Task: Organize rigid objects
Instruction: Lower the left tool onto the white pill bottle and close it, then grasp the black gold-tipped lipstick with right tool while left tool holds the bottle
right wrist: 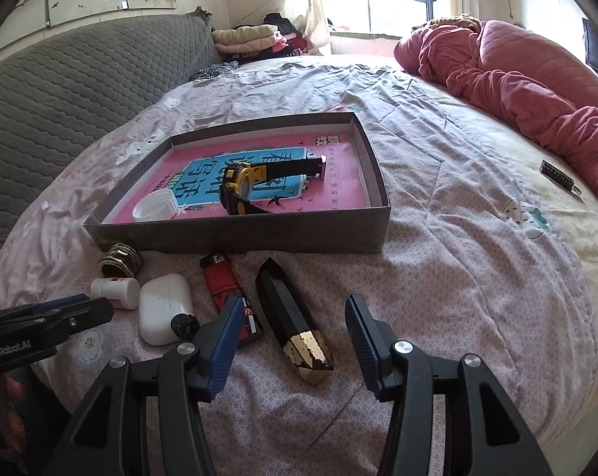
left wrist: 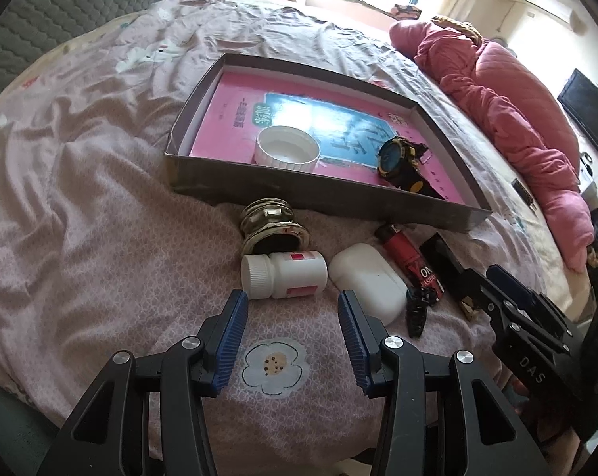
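A shallow grey box (left wrist: 299,188) (right wrist: 235,234) lies on the bed, holding a white lid (left wrist: 287,147) (right wrist: 156,206) and a black-and-yellow watch (left wrist: 402,158) (right wrist: 255,182). In front of it lie a brass fitting (left wrist: 273,226) (right wrist: 119,263), a white pill bottle (left wrist: 283,274) (right wrist: 114,291), a white earbud case (left wrist: 368,281) (right wrist: 164,307), a red lighter (left wrist: 410,260) (right wrist: 223,281) and a black-and-gold crystal-shaped piece (right wrist: 295,317). My left gripper (left wrist: 291,305) is open and empty, just short of the pill bottle. My right gripper (right wrist: 295,317) is open around the black-and-gold piece.
A small black clip (left wrist: 418,309) (right wrist: 184,323) lies by the earbud case. A pink quilt (right wrist: 517,79) is bunched at the bed's right. A grey padded headboard (right wrist: 61,87) stands left. A small dark tag (right wrist: 558,176) lies far right on the sheet.
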`<act>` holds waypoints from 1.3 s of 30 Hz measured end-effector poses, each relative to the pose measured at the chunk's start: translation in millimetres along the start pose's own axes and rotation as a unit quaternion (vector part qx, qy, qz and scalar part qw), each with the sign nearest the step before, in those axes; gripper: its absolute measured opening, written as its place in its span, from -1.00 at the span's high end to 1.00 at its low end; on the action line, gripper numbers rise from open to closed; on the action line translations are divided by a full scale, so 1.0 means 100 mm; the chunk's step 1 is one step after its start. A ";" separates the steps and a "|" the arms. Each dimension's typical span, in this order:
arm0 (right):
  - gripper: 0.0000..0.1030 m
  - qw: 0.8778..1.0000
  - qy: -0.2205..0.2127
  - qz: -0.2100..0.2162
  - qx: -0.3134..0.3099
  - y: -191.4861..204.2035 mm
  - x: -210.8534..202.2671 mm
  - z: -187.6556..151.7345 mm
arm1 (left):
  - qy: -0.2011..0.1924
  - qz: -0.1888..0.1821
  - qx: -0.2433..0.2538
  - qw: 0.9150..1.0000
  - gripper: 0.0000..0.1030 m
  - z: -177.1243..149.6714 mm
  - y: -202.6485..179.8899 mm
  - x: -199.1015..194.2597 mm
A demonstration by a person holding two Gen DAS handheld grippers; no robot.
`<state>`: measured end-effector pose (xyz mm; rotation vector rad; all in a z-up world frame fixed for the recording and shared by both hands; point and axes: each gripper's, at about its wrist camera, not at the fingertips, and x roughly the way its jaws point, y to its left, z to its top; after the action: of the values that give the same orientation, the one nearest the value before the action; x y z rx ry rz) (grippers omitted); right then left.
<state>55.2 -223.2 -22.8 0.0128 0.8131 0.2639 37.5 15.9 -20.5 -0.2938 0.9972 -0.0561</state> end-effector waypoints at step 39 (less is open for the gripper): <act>0.30 0.999 0.029 0.021 -0.002 -0.01 0.37 0.03 | 0.021 0.060 -0.047 0.997 0.01 0.16 -0.08 0.36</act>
<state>82.2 -215.1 -47.7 0.0196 0.8698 0.3070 71.2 5.1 -39.1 -0.3198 1.0600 0.0950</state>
